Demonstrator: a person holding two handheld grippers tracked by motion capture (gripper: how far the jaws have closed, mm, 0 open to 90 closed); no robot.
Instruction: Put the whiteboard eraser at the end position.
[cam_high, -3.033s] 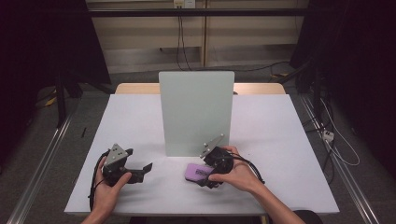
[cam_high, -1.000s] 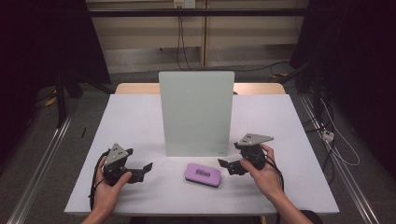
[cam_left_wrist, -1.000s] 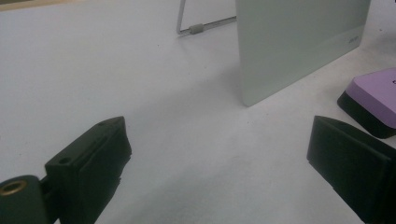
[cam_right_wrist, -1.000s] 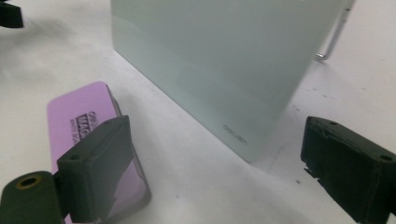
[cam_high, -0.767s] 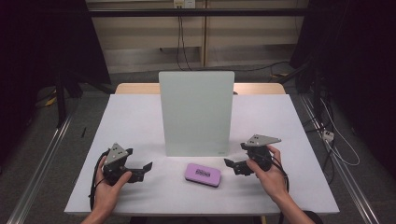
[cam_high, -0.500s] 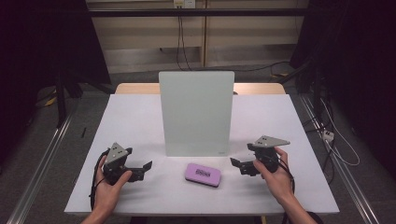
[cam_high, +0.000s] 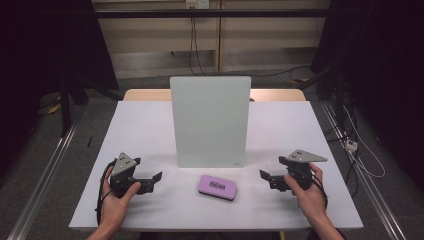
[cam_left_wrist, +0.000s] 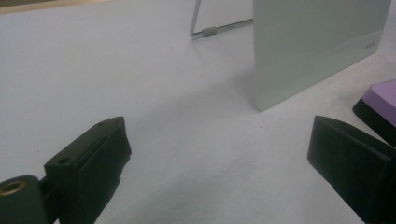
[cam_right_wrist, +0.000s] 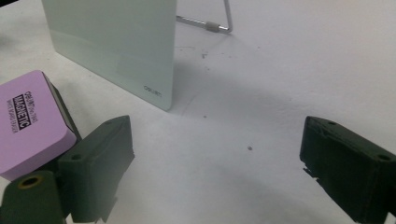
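While the purple eraser (cam_high: 217, 186) lies flat just in front of the upright white board (cam_high: 210, 120), the left gripper (cam_high: 156, 177) and right gripper (cam_high: 264, 174) flank the eraser, jaws spread wide, holding nothing

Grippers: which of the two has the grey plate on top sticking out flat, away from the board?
The right gripper. Its grey plate lies nearly flat, pointing toward the table's right edge; the left gripper carries its plate tilted up, leaning toward the board.
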